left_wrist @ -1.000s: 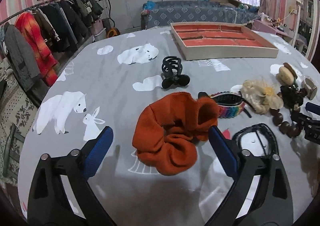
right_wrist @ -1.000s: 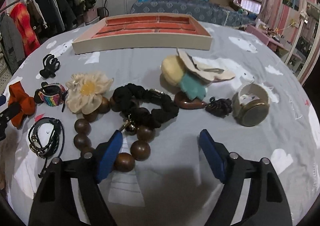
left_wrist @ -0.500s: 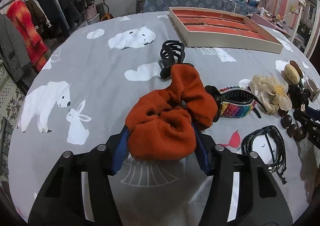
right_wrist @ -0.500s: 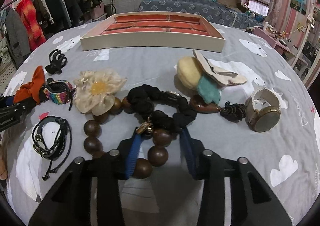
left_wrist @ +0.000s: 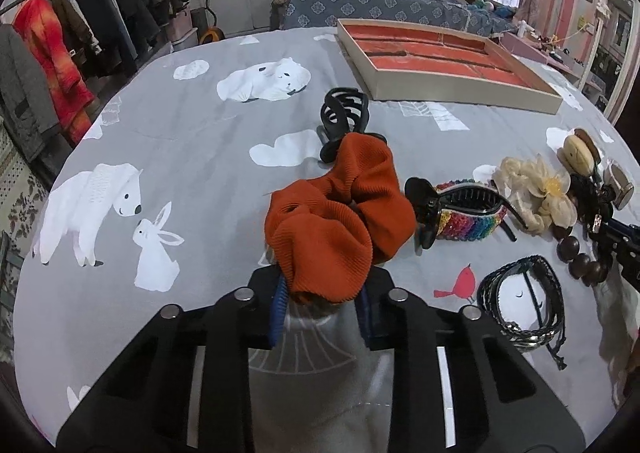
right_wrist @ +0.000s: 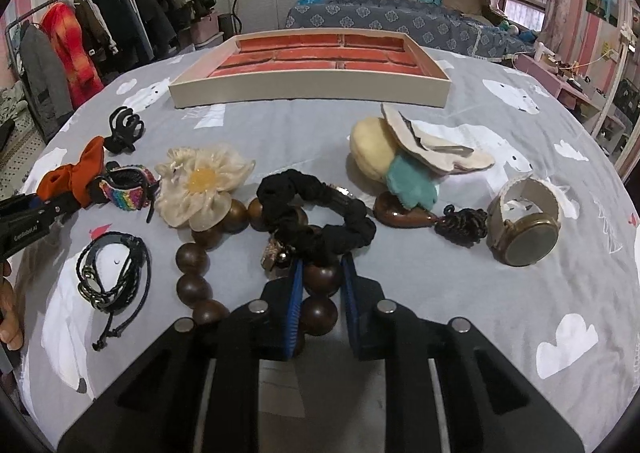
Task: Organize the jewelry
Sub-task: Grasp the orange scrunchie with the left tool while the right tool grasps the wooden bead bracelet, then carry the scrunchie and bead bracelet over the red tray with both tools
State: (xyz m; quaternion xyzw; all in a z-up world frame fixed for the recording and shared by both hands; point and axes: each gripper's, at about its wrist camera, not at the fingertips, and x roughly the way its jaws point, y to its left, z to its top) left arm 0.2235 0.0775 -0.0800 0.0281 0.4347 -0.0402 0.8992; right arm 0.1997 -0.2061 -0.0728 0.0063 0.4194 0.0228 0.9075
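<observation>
Pinching the orange scrunchie (left_wrist: pixel 336 221) right at its fingertips, the left gripper (left_wrist: pixel 322 307) has just been closing, its view alone showing that bite. Only the right wrist view shows the right gripper (right_wrist: pixel 320 299), also just closing, clamped on the wooden bead bracelet (right_wrist: pixel 320 279), the compartmented jewelry tray (right_wrist: pixel 308 93) well ahead.

Ribbed orange cloth scrunchie (left_wrist: pixel 340 229); glossy wooden beads (right_wrist: pixel 320 279) (dark brown); matt printed bedsheet (left_wrist: pixel 192 141).

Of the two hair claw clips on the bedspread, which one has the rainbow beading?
The clip lying on its side right beside the orange scrunchie. The other, plain black claw clip, sits farther back, towards the tray.
</observation>
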